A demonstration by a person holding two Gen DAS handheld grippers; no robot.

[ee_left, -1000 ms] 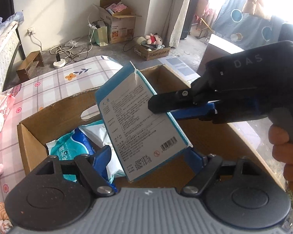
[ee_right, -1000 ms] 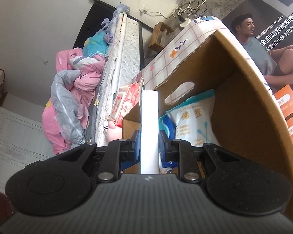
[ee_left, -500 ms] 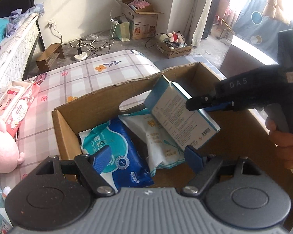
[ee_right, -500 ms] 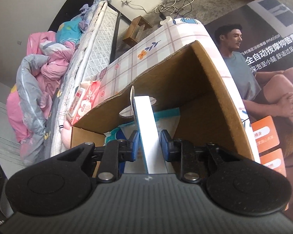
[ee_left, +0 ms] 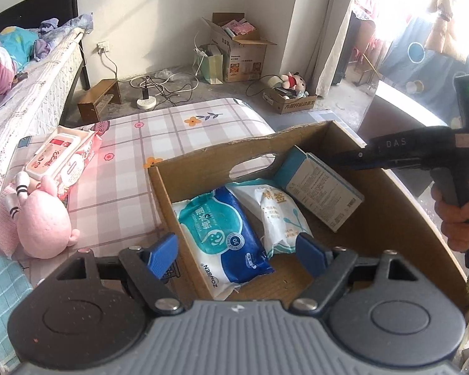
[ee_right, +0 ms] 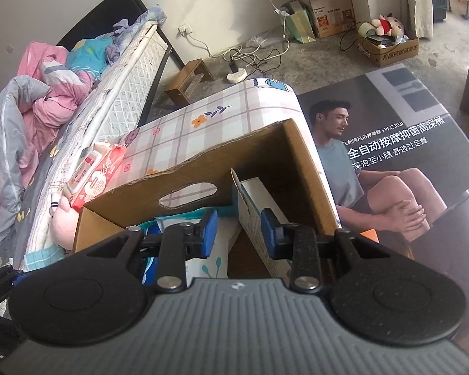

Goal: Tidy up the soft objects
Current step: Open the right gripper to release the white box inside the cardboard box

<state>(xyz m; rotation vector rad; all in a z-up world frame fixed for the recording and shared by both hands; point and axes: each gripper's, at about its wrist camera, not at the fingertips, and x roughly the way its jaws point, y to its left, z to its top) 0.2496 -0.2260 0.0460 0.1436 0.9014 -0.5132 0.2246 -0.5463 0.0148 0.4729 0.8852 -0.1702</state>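
Note:
An open cardboard box (ee_left: 400, 218) (ee_right: 203, 162) holds a blue wipes pack (ee_left: 225, 234), a white pack (ee_left: 281, 215) and a blue-edged white carton (ee_left: 323, 192) (ee_right: 259, 206) that leans against the box's right wall. My right gripper (ee_right: 239, 232) is open above the box, its right pad beside the carton, jaws apart. It shows in the left wrist view (ee_left: 353, 156) just right of the carton. My left gripper (ee_left: 237, 251) is open and empty above the box's near edge.
A pink wipes pack (ee_left: 62, 159) and a pink plush toy (ee_left: 42, 222) lie on the checked mattress (ee_left: 178, 131) left of the box. A printed carton (ee_right: 406, 143) lies right of the box. A bed stands at the far left.
My right gripper has lowered the carton into the box and opened, letting it go against the right wall. My left gripper has drawn back and up from the box.

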